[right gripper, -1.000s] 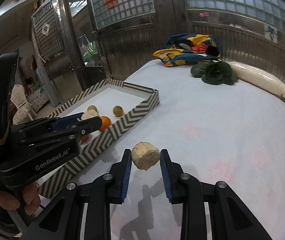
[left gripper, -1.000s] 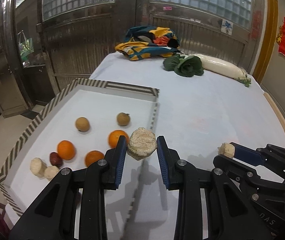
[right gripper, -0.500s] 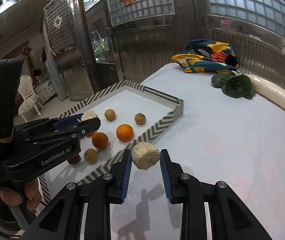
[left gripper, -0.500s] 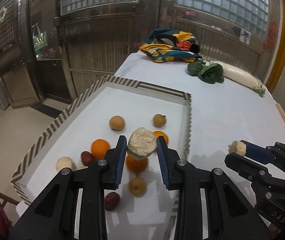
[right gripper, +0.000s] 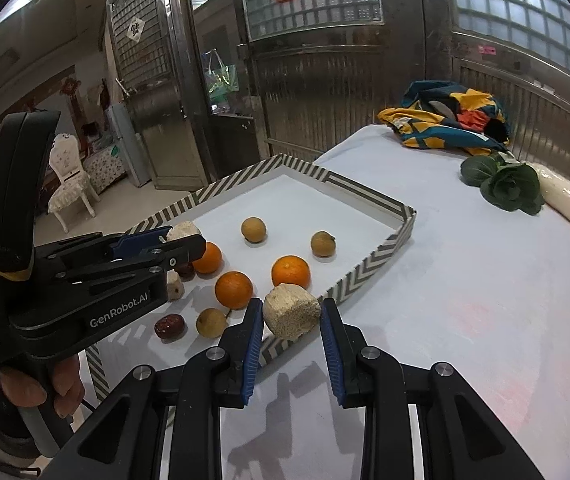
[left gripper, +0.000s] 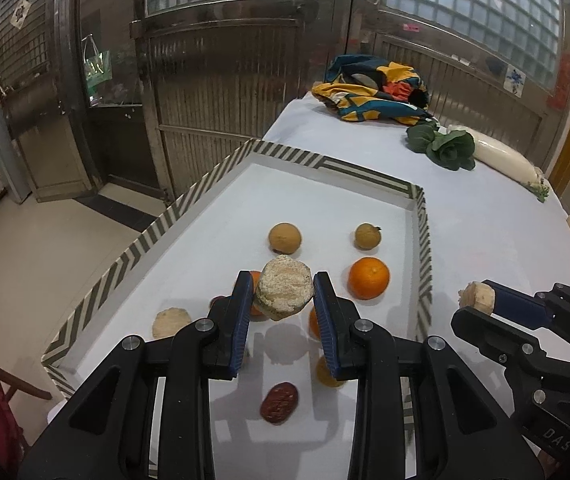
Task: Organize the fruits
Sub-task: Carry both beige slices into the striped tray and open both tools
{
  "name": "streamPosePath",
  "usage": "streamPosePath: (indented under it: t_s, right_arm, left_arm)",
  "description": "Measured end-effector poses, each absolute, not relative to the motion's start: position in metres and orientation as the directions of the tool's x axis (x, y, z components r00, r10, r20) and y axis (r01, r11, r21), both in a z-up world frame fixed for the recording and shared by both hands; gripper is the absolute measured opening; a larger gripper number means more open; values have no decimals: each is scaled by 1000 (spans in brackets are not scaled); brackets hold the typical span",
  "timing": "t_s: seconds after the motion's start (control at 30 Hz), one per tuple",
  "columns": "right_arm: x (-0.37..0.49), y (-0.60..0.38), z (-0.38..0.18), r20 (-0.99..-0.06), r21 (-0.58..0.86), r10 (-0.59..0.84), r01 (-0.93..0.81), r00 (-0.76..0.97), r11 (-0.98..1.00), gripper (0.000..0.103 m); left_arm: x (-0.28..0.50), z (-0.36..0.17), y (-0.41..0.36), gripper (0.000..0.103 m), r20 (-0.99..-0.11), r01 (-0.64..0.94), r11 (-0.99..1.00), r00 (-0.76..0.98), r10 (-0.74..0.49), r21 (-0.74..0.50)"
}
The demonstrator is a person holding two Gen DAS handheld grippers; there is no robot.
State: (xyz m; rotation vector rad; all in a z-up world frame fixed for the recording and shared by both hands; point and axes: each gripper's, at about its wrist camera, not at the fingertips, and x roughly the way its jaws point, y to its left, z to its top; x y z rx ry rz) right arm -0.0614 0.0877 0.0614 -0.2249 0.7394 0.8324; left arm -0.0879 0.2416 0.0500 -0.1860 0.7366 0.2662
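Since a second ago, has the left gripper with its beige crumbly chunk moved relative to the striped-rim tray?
Yes. The left gripper has carried the chunk from the tray's right rim inward, over the fruit.

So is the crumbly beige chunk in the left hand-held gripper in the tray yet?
No. The chunk is held above the tray, clamped by the left hand-held gripper.

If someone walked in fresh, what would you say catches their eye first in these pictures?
Probably the two beige chunks, one clamped in the left gripper over the striped tray, the other in the right gripper by the tray's near edge. Next, the bright oranges in the tray and the colourful cloth at the table's far end.
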Motion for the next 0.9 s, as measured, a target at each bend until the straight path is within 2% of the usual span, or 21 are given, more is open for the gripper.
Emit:
streamPosePath:
  t_s: [0.4,0.9]
  right_arm:
    - [-53,113,52,-701,88,579,-755,416,650,28]
    - [-40,154,27,-787,-12,502,-821,360,571,28]
  left_arm:
    - [-82,42,256,30,-709,-321,944,683,174,-77]
    - [-71,30,261,30,-741,-328,943,647,179,-58]
